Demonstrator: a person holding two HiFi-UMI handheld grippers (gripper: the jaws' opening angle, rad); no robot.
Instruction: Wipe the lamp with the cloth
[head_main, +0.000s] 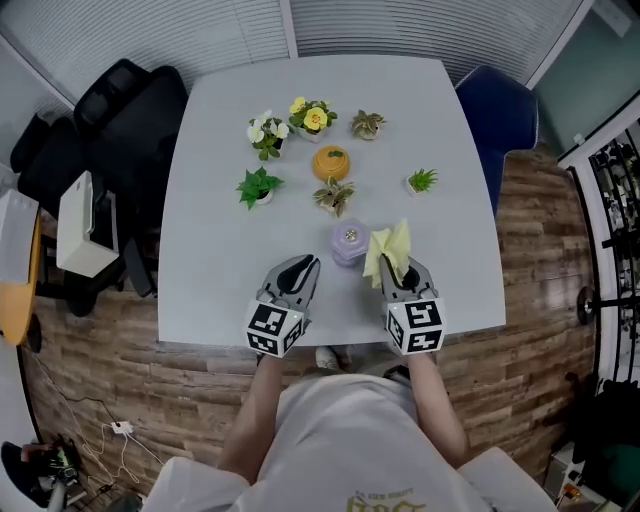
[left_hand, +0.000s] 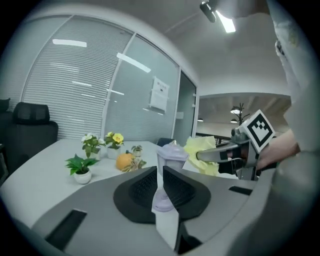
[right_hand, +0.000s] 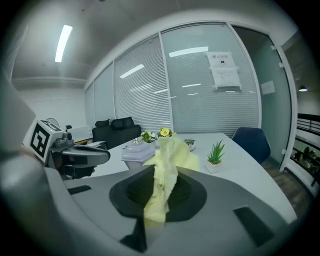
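Stem of a small lilac plastic lamp (left_hand: 170, 159) sat pinched between the narrow-set jaws of the left gripper (left_hand: 161, 176), and the lamp's wider top rose above their tips. The right gripper (right_hand: 162, 172) had its jaws closed on a crumpled pale yellow cloth (right_hand: 170, 150), whose folds stood up out of them. In the head view, lamp and cloth lay just below centre, the cloth just beside the lamp's right side, with a pale grey table (head_main: 220, 250) beneath. Higher in that frame stood several small potted plants (head_main: 260, 187) around a round orange ornament (head_main: 331, 162).
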